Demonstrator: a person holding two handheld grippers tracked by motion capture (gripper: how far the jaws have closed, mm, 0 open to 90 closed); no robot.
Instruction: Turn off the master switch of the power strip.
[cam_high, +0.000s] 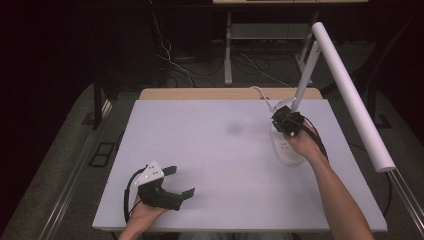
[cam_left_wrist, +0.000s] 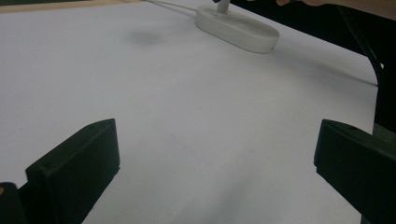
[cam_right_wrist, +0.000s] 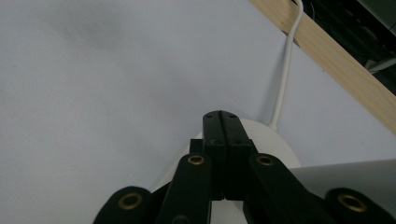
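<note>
A white desk lamp stands at the right of the table, with an oval base (cam_high: 289, 152), a slanted stem (cam_high: 306, 75) and a long tube head (cam_high: 350, 95). My right gripper (cam_high: 286, 120) hovers over the far end of that base beside the stem. In the right gripper view its jaws (cam_right_wrist: 220, 117) are pressed together with nothing between them, tips over the base (cam_right_wrist: 280, 147); contact cannot be told. My left gripper (cam_high: 181, 181) rests near the front left, open and empty (cam_left_wrist: 217, 154), pointing across the table toward the lamp base (cam_left_wrist: 238, 29).
The white table top (cam_high: 210, 145) has a wooden strip (cam_high: 200, 93) along its far edge. The lamp's white cable (cam_right_wrist: 285, 70) runs from the base over that edge. The lamp head overhangs the table's right side. Cables lie on the dark floor behind.
</note>
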